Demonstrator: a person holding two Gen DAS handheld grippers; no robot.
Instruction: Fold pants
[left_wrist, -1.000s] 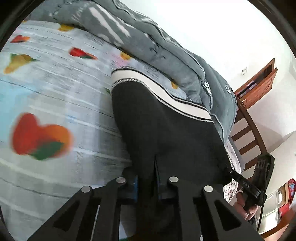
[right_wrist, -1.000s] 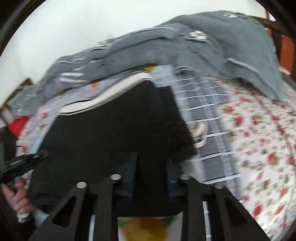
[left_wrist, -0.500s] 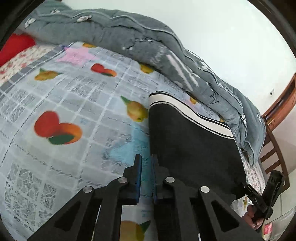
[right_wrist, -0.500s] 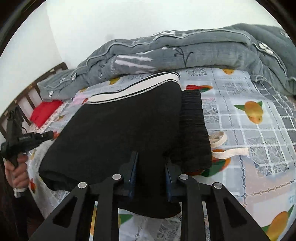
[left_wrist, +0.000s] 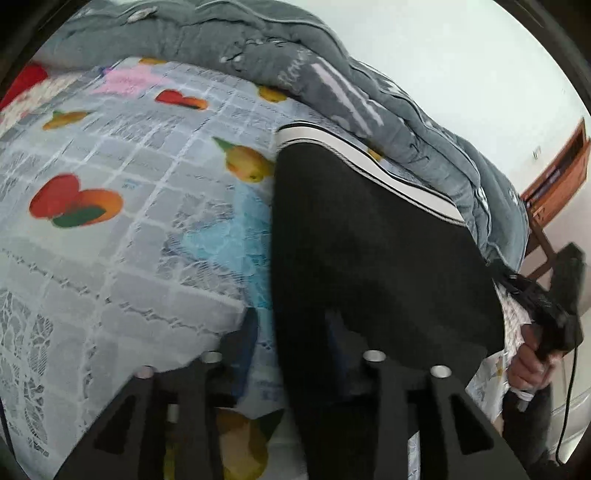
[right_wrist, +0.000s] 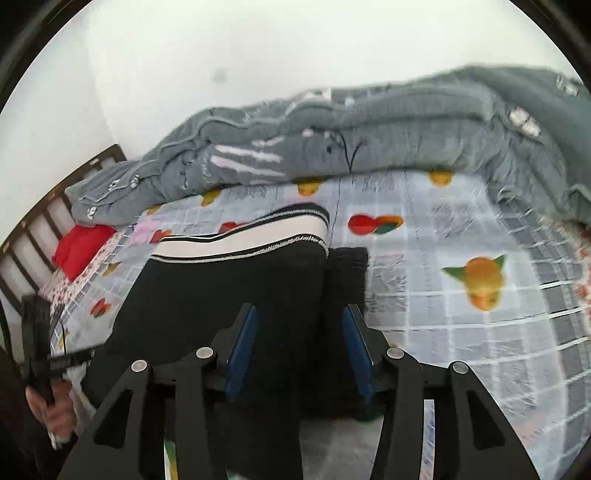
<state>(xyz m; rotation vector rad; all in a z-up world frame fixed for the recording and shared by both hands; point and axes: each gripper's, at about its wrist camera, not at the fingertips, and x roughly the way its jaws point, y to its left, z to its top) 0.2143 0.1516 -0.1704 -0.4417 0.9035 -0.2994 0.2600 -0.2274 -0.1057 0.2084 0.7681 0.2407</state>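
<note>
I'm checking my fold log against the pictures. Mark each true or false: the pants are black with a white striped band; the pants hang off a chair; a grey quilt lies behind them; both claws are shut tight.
1. The pants are black with a white striped band. True.
2. The pants hang off a chair. False: they lie on the fruit-print bedsheet.
3. A grey quilt lies behind them. True.
4. Both claws are shut tight. False: the left claw and right claw stand open.

Both tools angled downward. My left tool (left_wrist: 291, 332) and right tool (right_wrist: 299, 343) had just been opening; jaws stood apart, cloth between them, pads not pressing.
</note>
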